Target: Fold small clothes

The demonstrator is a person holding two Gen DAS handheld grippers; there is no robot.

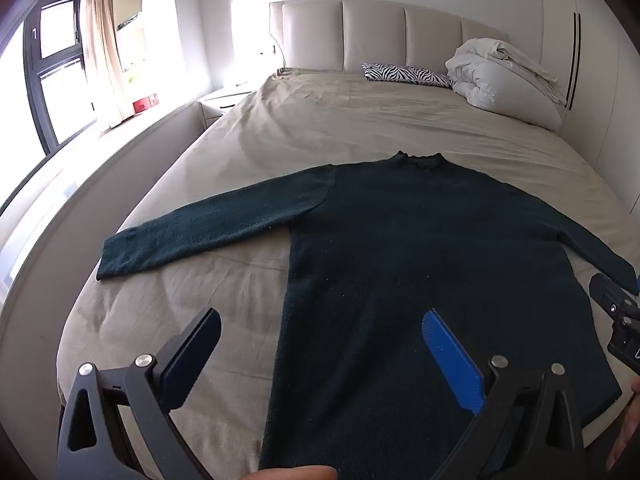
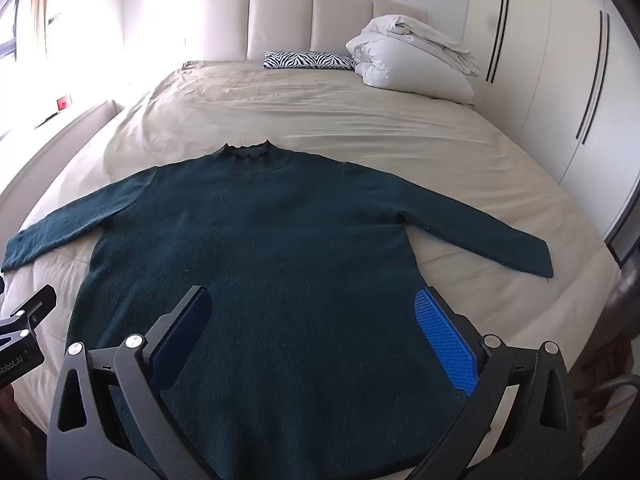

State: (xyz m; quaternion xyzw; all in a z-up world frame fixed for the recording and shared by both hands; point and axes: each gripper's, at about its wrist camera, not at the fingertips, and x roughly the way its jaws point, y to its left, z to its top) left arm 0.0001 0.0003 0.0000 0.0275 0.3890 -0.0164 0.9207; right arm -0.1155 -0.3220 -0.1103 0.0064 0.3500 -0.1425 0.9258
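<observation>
**Sweater spread flat on the bed, both grippers wide and empty**

Dark green sweater (image 2: 256, 240) laid face-up and flat on the beige bed (image 2: 320, 120), ruffled collar toward the headboard (image 2: 280, 20), hem toward the foot end nearest the cameras. Both sleeves stretched outward and slightly down from the body: left sleeve (image 1: 208, 228) ending just short of the bed's left edge, right sleeve (image 2: 480, 236) ending well inside the right edge, with bare sheet beyond its cuff.

Left hand-held gripper (image 1: 320, 352) hovering over the sweater's lower left side seam, jaws fully spread, nothing between them; one finger above bare sheet, the other above the knit. Right hand-held gripper (image 2: 316, 328) above the sweater's lower body, likewise spread wide and holding nothing, its blue pad (image 2: 444, 340) over the right side seam. Whether either touches the fabric: cannot tell.

Beyond the collar, a wide stretch of open, lightly creased sheet. Farther still, against the headboard, a zebra-print pillow (image 2: 308, 60) and, just right of it, a bundled white duvet (image 2: 412, 60), both well apart from the sweater. Right of the sweater, past the bed edge, white wardrobe doors (image 2: 560, 80). Left of it, a padded bed surround, a nightstand (image 1: 224, 100) and a bright window (image 1: 56, 68) with a curtain (image 1: 100, 40).
</observation>
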